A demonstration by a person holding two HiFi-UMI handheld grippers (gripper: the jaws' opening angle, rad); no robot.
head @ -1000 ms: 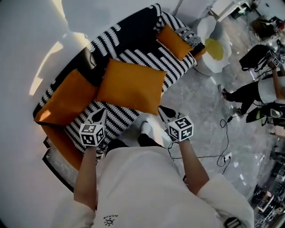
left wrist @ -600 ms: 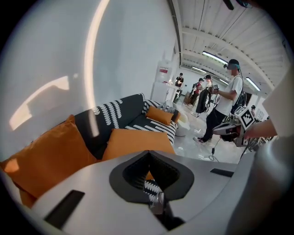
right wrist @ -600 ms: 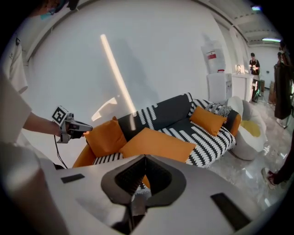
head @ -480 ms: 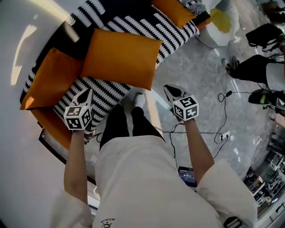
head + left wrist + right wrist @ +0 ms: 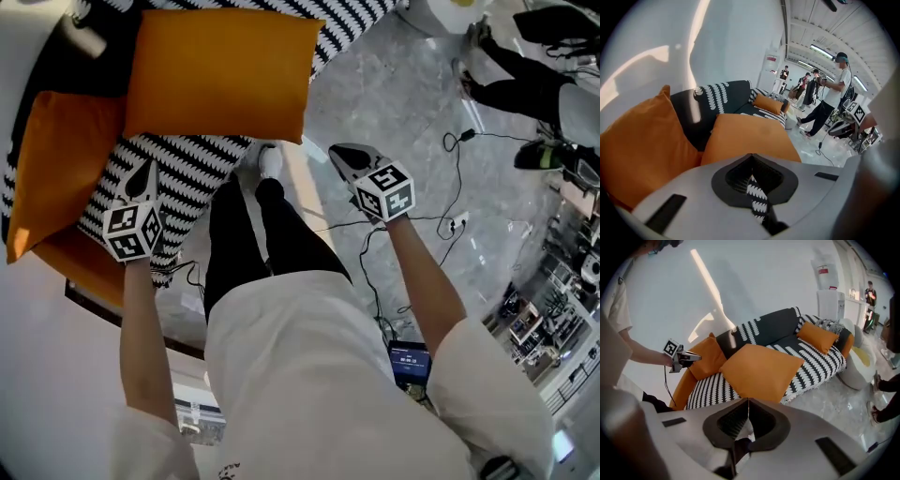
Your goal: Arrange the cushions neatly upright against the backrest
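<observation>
Fingers clenched shut on nothing, on both sides: the left gripper hangs over the front of the black-and-white patterned sofa, and the right gripper is off the seat, over the grey floor beside the person's legs.

The large square orange fabric cushion lies flat on the middle of the seat, apart from the dark backrest. A second orange cushion leans in the corner at the sofa's left end. A smaller orange cushion sits tilted near the far end.

I judge this to be the approach, with no cushion yet touched and the flat one the likely first target. The next move calls for opening the fingers, pinching that cushion by its near edge or corners, and tipping it up against the backrest.
</observation>
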